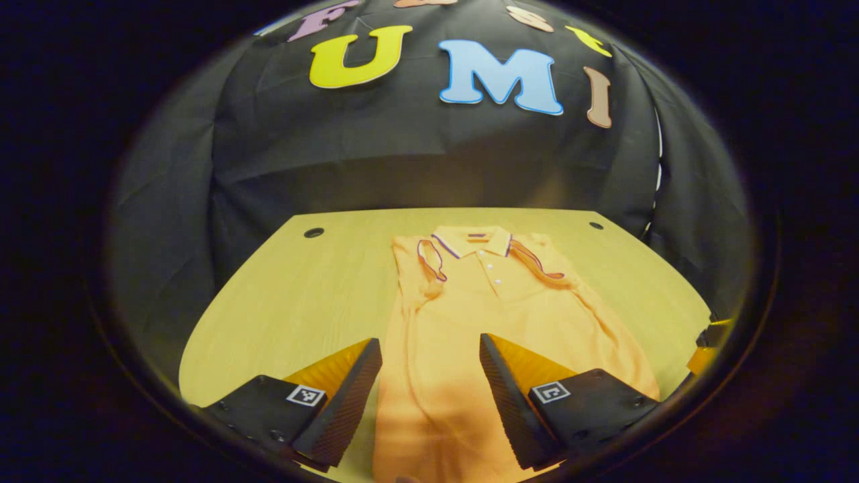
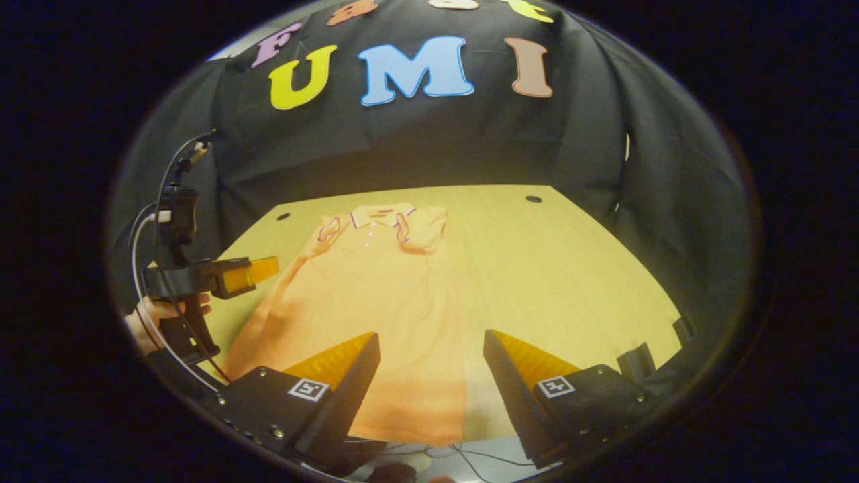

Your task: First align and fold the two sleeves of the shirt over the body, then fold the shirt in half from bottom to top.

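The orange shirt (image 1: 496,322) lay flat on the worktop (image 1: 302,288) with both sleeves already tucked over, so the bottom-up fold looked next, both grippers (image 1: 429,389) (image 2: 429,389) hovering with fingers wide open near the hem.

A recording booth, not a home

Black cloth (image 1: 416,161) hung as the wall behind a pale wooden worktop (image 1: 302,295) with cable holes (image 1: 313,233) near its far corners; loose cables (image 2: 463,456) trailed below its near edge.
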Demonstrator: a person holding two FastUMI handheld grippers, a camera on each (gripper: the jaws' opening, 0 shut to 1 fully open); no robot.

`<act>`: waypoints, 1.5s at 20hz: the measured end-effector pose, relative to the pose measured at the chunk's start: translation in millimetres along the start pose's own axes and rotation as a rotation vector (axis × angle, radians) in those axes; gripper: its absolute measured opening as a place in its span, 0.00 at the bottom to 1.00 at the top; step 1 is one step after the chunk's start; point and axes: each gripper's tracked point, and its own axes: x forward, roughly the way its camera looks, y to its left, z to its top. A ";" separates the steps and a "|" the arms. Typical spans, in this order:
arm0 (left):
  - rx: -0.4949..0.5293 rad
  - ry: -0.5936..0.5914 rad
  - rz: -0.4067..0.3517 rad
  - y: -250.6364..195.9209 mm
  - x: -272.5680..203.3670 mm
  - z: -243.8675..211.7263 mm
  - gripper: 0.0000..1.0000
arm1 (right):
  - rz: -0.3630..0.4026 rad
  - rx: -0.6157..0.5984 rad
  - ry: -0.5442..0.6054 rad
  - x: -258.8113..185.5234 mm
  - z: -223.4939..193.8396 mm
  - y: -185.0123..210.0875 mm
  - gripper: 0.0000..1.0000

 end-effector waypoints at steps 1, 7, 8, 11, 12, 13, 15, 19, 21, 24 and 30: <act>-0.007 0.010 -0.005 -0.3 -11.0 -10.5 0.95 | -0.001 -0.001 0.010 1.4 -8.5 -0.8 0.97; -0.020 0.071 0.004 11.0 -66.0 -73.1 0.95 | 0.009 0.031 0.096 4.6 -49.1 -2.9 0.97; -0.023 0.083 0.003 12.4 -74.1 -81.8 0.95 | 0.004 0.028 0.107 6.2 -53.4 -3.5 0.97; -0.016 0.105 -0.001 14.4 -93.9 -103.0 0.96 | -0.005 0.005 0.136 10.0 -68.1 -1.2 0.97; -0.016 0.106 -0.008 13.2 -99.5 -107.6 0.96 | -0.007 -0.011 0.143 10.3 -71.8 -0.3 0.97; -0.022 0.108 -0.015 12.0 -104.8 -113.9 0.95 | -0.010 -0.027 0.150 10.6 -77.1 1.6 0.97; -0.028 0.114 -0.026 10.0 -113.2 -126.3 0.95 | -0.013 -0.051 0.163 11.2 -85.7 5.3 0.97; -0.013 0.140 -0.025 6.3 -116.2 -148.0 0.96 | -0.021 -0.072 0.175 13.3 -95.6 7.7 0.97; -0.015 0.155 -0.023 2.4 -112.8 -156.5 0.96 | -0.019 -0.075 0.184 14.4 -102.5 9.7 0.97; -0.015 0.154 0.000 4.2 -112.1 -159.3 0.95 | -0.011 -0.051 0.180 14.0 -107.7 11.5 0.97; 0.040 0.147 0.000 -7.4 -106.6 -162.0 0.81 | 0.014 -0.061 0.164 13.2 -113.3 17.8 0.83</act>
